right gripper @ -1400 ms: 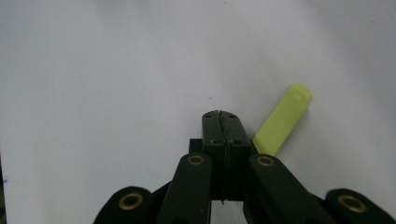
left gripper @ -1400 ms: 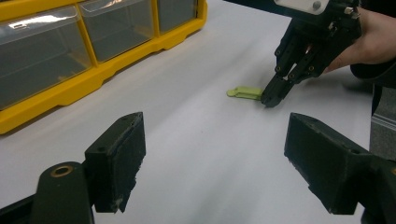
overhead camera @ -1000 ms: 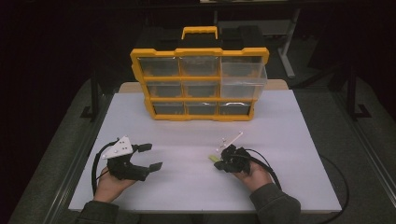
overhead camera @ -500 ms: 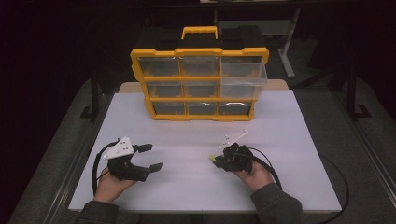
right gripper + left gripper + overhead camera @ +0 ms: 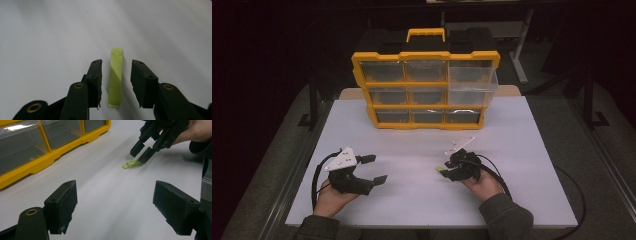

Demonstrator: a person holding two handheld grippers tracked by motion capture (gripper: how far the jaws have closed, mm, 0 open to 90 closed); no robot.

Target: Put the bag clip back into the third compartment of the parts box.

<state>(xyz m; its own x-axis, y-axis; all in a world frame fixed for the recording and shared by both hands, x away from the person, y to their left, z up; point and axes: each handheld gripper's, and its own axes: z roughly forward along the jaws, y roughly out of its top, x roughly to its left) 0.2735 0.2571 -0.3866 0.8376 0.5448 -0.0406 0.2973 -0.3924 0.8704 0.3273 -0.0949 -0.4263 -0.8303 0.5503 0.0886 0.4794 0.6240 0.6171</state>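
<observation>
A small yellow-green plastic strip [image 5: 115, 77] lies flat on the white table [image 5: 422, 150], right of its middle. My right gripper [image 5: 116, 65] stands over it with one jaw on each side. The jaws have just been opening, and the pads do not press the strip. From the left gripper view, the strip [image 5: 132, 164] pokes out under the right gripper [image 5: 141, 152]. My left gripper [image 5: 377, 168] rests near the table's front left, open with nothing between its jaws.
A yellow organizer case [image 5: 427, 90] with clear drawers stands upright at the back of the table. Its top right drawer [image 5: 472, 82] is pulled partway out. Cables trail from both grippers toward the front edge.
The right gripper's jaws have spread apart and the strip now lies free between them. Both hands have stayed about where they were.
</observation>
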